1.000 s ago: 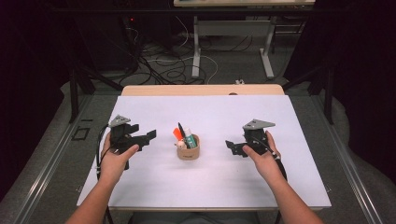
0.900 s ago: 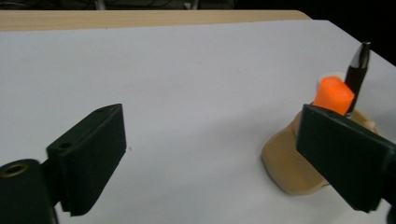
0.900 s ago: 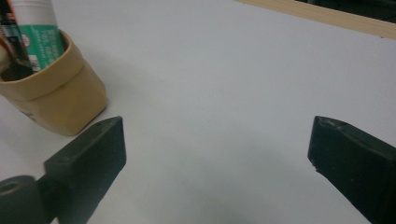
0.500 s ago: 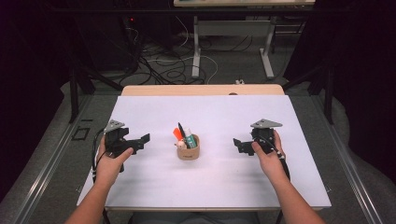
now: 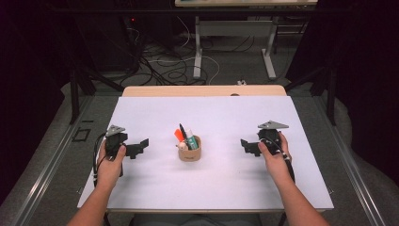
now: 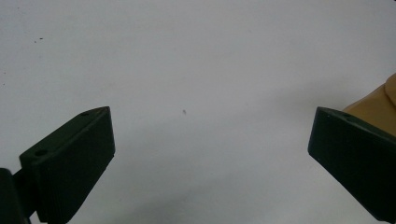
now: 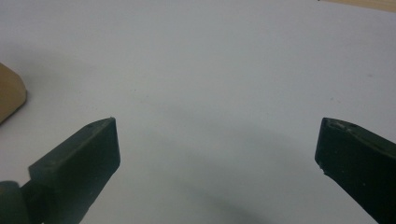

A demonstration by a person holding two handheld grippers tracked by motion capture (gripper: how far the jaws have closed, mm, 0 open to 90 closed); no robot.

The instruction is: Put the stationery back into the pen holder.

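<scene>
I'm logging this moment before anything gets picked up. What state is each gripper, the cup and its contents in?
Left gripper: jaws wide open, nothing between them, low over the table.
Right gripper: jaws wide open, nothing between them, low over the table.
Tan cup: upright on the white table, between the grippers, untouched.
Markers: standing in the cup, leaning, tips above the rim.

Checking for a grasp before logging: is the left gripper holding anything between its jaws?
No: the left gripper has its jaws wide apart with only bare white table between them.
</scene>
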